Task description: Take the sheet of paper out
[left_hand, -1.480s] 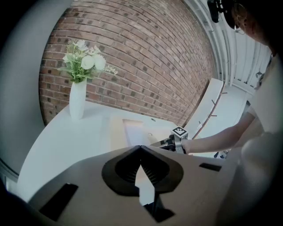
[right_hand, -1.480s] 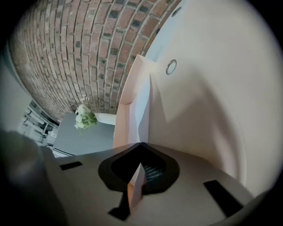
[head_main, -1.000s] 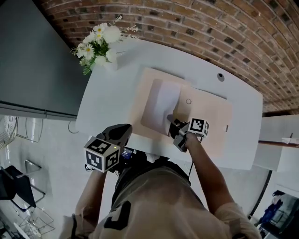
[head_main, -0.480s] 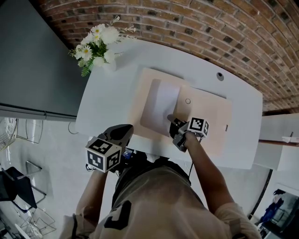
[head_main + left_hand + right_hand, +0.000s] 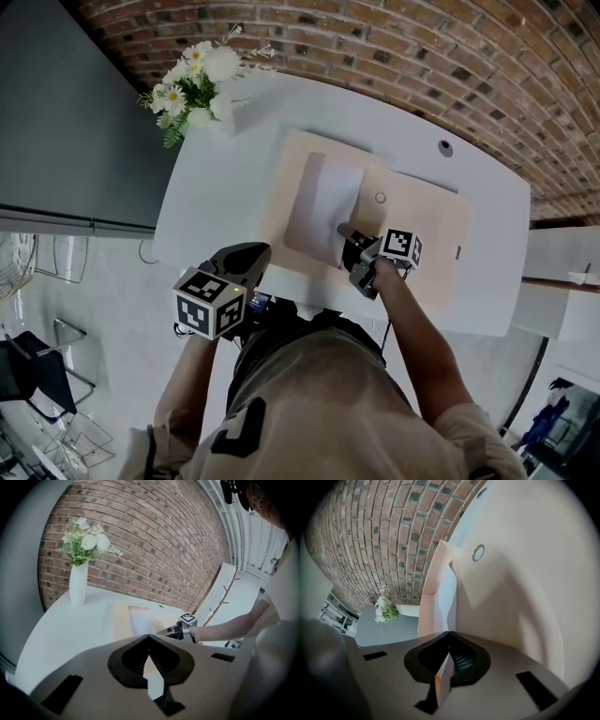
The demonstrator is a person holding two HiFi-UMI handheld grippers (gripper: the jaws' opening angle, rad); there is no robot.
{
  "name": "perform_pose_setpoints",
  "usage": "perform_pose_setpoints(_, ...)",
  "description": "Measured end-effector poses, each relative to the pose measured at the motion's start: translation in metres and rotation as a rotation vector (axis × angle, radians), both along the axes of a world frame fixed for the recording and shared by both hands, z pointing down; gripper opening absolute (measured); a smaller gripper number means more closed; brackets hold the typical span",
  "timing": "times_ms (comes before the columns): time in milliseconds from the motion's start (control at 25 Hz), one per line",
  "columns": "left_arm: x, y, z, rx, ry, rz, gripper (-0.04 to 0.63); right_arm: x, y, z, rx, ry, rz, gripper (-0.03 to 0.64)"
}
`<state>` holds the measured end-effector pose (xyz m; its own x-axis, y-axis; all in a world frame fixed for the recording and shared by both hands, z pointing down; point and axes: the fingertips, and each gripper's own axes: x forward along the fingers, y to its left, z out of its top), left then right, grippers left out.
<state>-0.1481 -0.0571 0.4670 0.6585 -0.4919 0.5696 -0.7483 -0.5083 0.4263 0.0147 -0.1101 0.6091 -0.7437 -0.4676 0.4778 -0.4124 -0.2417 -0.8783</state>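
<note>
Nearest the person, the left gripper [image 5: 149, 638] is held at the near edge of the white table [image 5: 211, 192], its jaws together on nothing. It has been edged slightly forward over the last second. Ahead and to its right, the right gripper [image 5: 347, 234] stays clamped on the near edge of the beige folder flap [image 5: 417, 225]. Just beyond its jaws, to their left, the sheet of paper [image 5: 328, 199] lies exposed and ungripped. Its removal is judged still to come. Farthest off, a vase of flowers [image 5: 197, 80] is seen.
</note>
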Motion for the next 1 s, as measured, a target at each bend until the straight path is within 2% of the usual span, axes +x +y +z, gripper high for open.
perform_pose_setpoints(1000, 0.0069, 0.0008, -0.0039, 0.004, 0.002, 0.026, 0.015, 0.0011, 0.0014, 0.0018, 0.003, 0.034, 0.008, 0.023)
